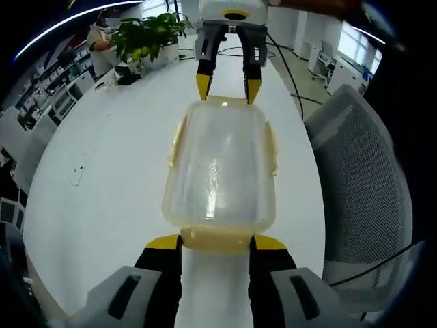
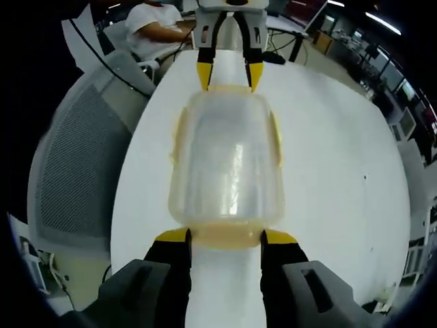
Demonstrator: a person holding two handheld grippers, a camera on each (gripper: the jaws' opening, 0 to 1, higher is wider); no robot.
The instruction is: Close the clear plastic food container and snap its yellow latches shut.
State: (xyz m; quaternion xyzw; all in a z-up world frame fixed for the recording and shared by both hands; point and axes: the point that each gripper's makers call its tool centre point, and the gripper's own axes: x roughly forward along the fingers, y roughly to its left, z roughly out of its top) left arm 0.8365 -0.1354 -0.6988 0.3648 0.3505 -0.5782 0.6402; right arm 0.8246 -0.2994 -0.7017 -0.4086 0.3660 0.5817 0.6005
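A clear plastic food container (image 1: 220,164) with its lid on lies lengthwise on the white table (image 1: 116,178). Yellow latches show along its long sides (image 1: 177,140) and at both ends. My left gripper (image 1: 216,243) holds the near end latch (image 1: 216,239), one jaw against each side. At the far end my right gripper (image 1: 229,87) holds the opposite latch the same way. In the right gripper view the container (image 2: 227,164) lies ahead, my right gripper (image 2: 226,239) is closed on its near latch (image 2: 226,234), and the left gripper (image 2: 229,74) is at the far end.
A grey mesh office chair (image 1: 365,184) stands beside the table's right edge, seen also as the chair (image 2: 75,171). A potted plant (image 1: 147,34) sits at the table's far end. A person in white (image 2: 160,27) sits beyond the table. Cables (image 1: 287,68) trail over it.
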